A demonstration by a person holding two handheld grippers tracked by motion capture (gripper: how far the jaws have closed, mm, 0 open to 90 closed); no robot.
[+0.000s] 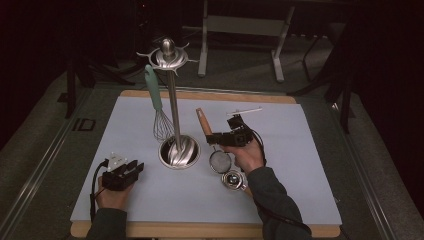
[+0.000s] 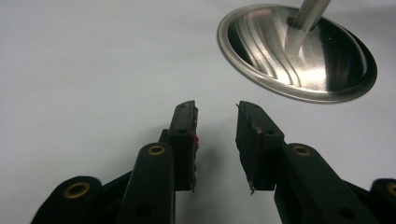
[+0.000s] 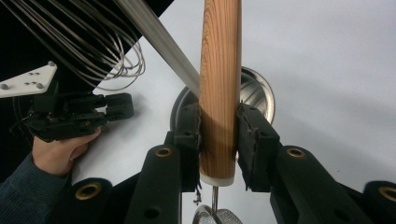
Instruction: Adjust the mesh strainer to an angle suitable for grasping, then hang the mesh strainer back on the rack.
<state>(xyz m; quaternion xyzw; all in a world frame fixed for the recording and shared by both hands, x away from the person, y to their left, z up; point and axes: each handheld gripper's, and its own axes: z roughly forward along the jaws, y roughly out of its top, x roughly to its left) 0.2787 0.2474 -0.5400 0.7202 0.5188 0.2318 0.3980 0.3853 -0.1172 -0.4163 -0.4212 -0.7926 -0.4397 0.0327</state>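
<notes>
**Strainer held by its wooden handle beside the utensil stand**

The strainer (image 1: pixel 219 159) had a round fine-mesh bowl, a thin metal neck and a straight wooden handle (image 3: pixel 219 88) of warm brown grain, capped white at the neck end. The right gripper (image 1: pixel 216 139) was clamped on that handle near the cap, one pad pressed on each side. The mesh bowl hung below the jaws, over the pale mat (image 1: pixel 280 150), just right of the stand's steel base (image 1: pixel 178 151). A small metal cup (image 1: pixel 233 179) lay just beside the bowl. The left gripper (image 2: pixel 215 140) rested on the mat well apart from the strainer, jaws apart, nothing between them. A whisk (image 1: pixel 159 107) hung from the stand.
</notes>
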